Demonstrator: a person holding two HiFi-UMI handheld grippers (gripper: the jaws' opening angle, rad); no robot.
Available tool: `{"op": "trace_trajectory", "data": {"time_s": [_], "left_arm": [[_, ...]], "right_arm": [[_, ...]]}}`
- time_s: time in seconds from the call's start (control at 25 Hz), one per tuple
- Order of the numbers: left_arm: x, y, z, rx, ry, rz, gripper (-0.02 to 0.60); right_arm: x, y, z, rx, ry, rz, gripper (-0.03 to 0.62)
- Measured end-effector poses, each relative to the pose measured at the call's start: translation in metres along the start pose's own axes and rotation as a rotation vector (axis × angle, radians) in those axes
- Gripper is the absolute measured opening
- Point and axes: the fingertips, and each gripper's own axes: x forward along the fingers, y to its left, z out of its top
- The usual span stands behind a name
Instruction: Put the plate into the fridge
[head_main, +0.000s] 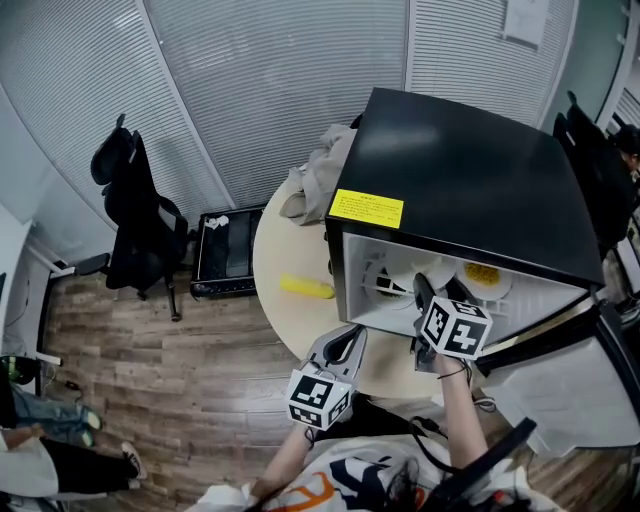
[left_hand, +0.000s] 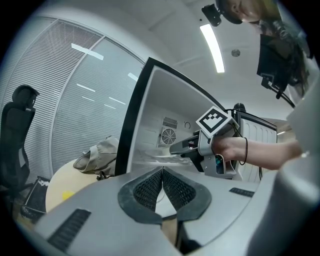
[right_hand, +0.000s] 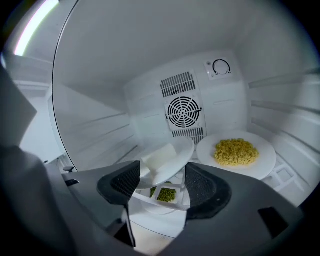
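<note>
A black mini fridge (head_main: 470, 180) stands open on a round table (head_main: 285, 245). My right gripper (right_hand: 162, 173) is inside its mouth, jaws open. Between them lies a white plate (right_hand: 172, 156) carrying a white block, tilted and resting on a compartment tray (right_hand: 162, 195) with green food. The pads do not press on the plate. From the head view the right gripper (head_main: 428, 292) reaches into the fridge, and the left gripper view shows it too (left_hand: 180, 148). My left gripper (head_main: 348, 343) (left_hand: 162, 172) hovers shut and holds nothing, just in front of the fridge.
A second white plate (right_hand: 236, 152) with yellow noodles sits at the right inside the fridge. The fridge door (head_main: 570, 390) hangs open at the right. A yellow object (head_main: 306, 287) and a bundled cloth (head_main: 318, 180) lie on the table. An office chair (head_main: 135, 215) stands left.
</note>
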Motion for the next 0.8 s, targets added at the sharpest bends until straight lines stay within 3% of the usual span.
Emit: {"op": "trace_trajectory", "data": {"time_s": [0.24,0.48,0.8], "left_arm": [[0.005,0.0,0.002,-0.002,-0.006,0.003,0.012],[0.012,-0.002,0.004,-0.001,-0.008,-0.011,0.012],[0.011,-0.006,0.006,0.004,-0.015,-0.02,0.012]], "right_arm": [[-0.002,-0.009,-0.008,-0.085,0.046,-0.084,0.327],[-0.01,-0.014,-0.008,-0.152,0.047,-0.122,0.336],[-0.02,-0.008,-0.004,-0.072,0.003,-0.054,0.334]]}}
